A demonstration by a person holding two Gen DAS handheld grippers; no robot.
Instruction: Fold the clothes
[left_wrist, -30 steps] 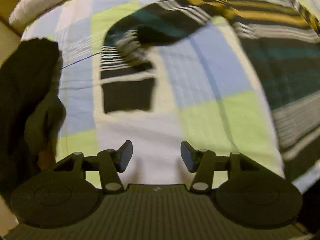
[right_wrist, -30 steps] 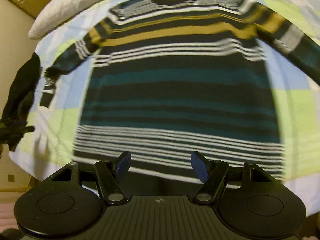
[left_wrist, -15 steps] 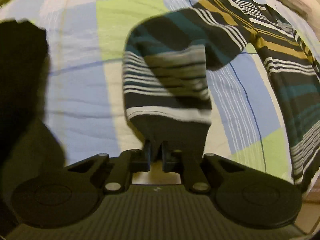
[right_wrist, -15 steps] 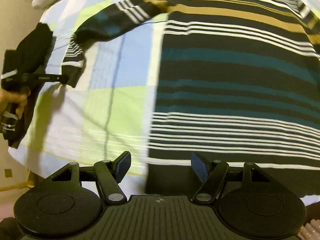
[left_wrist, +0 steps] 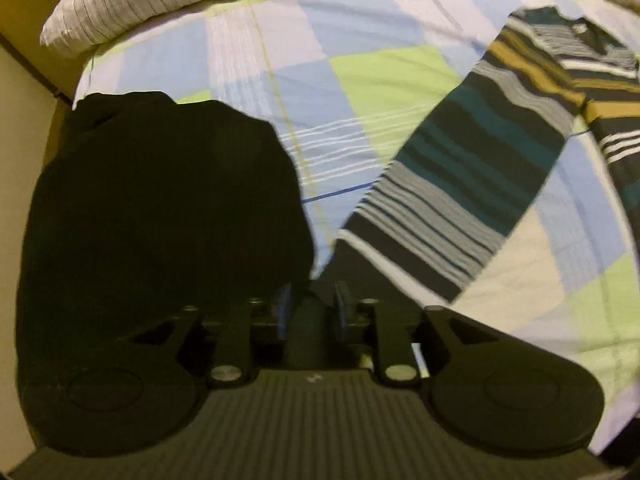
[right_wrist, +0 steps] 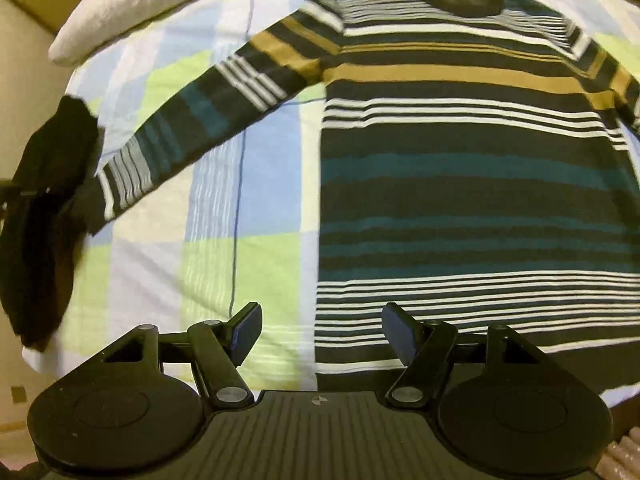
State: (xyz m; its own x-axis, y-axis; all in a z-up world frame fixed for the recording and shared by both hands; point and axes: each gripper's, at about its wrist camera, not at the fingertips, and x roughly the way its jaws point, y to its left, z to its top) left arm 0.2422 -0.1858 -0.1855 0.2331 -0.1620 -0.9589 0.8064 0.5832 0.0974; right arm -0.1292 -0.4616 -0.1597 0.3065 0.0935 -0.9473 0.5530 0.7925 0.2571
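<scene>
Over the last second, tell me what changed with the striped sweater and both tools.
The left tool, open over bare bedding a second ago, closed on the sleeve cuff and drew the sleeve out straight toward the dark garment; its jaws have just been opening slightly, the cuff between them. The striped sweater body stays flat on the bedspread. The right tool stays open and empty at the hem.

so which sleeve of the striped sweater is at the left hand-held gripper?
The sleeve stretched toward the black garment; its dark cuff sits between the left hand-held gripper jaws. The other sleeve lies clear of both grippers.
</scene>
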